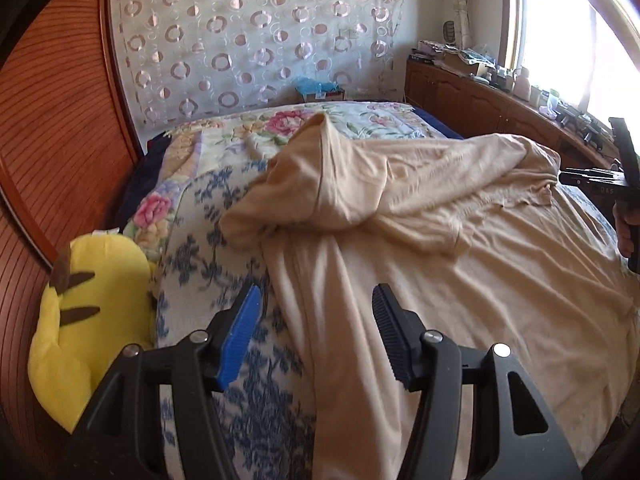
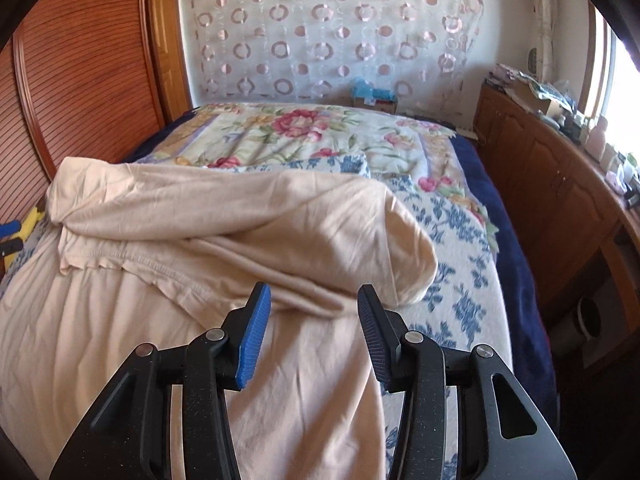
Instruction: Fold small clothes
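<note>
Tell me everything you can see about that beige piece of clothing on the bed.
The beige garment looks like soft, thin knit cloth, plain and creased. It lies spread over the blue-flowered blanket, its far part folded back toward the camera in a loose roll, a stitched hem showing beneath. Each open hand-held gripper hovers over a side edge; neither visibly grips it.

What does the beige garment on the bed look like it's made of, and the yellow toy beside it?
The beige long-sleeved garment looks like thin, matte cotton-type jersey: soft fine creases, stitched hem. The yellow stuffed toy seems plush, with a fuzzy matte surface and brown felt-like stripes, though blur leaves that open.
</note>
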The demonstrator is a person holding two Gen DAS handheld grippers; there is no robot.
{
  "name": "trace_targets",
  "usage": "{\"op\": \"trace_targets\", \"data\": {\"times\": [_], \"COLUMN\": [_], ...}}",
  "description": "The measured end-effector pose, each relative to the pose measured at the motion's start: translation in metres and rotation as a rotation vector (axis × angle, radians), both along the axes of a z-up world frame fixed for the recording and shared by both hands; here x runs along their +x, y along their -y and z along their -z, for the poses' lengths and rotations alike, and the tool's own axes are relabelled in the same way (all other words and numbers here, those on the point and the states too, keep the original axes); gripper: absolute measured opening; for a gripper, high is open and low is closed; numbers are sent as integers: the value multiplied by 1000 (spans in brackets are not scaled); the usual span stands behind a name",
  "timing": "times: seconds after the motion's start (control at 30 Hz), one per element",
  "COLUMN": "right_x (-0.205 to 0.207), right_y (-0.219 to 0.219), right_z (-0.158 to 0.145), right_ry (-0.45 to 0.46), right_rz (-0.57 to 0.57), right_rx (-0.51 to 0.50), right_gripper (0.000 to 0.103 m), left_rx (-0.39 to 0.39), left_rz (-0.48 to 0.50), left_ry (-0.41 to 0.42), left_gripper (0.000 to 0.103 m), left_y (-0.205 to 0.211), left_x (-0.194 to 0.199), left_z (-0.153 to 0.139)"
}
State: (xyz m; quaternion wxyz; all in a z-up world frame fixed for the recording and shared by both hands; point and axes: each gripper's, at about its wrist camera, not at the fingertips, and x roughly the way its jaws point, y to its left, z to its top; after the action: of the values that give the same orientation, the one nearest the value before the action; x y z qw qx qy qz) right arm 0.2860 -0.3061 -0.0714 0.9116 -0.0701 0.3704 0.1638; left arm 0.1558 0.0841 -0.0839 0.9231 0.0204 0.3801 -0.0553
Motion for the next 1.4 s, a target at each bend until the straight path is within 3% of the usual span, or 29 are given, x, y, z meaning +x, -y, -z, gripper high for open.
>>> {"op": "trace_targets", "data": {"times": [0.17, 0.47, 0.7, 0.8, 1.0, 1.27, 1.33, 1.4], "right_x": [0, 3, 4, 4, 3, 4, 4, 4], "right_y": [1, 10, 9, 6, 4, 1, 1, 1], "right_z": [19, 28, 27, 27, 28, 28, 28, 28], "right_ry": [-40, -76, -77, -73, -74, -72, -72, -73], "right_rz": [20, 68, 71, 72, 78, 78, 78, 78], "right_rx": [-12, -10, -31, -40, -49, -54, -58, -57], "right_gripper": [46, 46, 46, 46, 46, 46, 46, 46], "left_rx": [3, -94, -172, -198, -129, -124, -122, -133], "left_rz": [-19, -22, 0, 15, -91, -125, -128, -117], "left_ry": [-26, -41, -102, -73, -6, -66, -53, -27], "left_gripper": [57, 57, 4, 1, 1, 5, 17, 42], "left_y": [-12, -25, -23, -23, -40, -46, -44, -44], "left_x": [-27, -94, -106, -116, -151, -145, -143, -138], "left_z": [9, 14, 28, 19, -20, -2, -4, -9]}}
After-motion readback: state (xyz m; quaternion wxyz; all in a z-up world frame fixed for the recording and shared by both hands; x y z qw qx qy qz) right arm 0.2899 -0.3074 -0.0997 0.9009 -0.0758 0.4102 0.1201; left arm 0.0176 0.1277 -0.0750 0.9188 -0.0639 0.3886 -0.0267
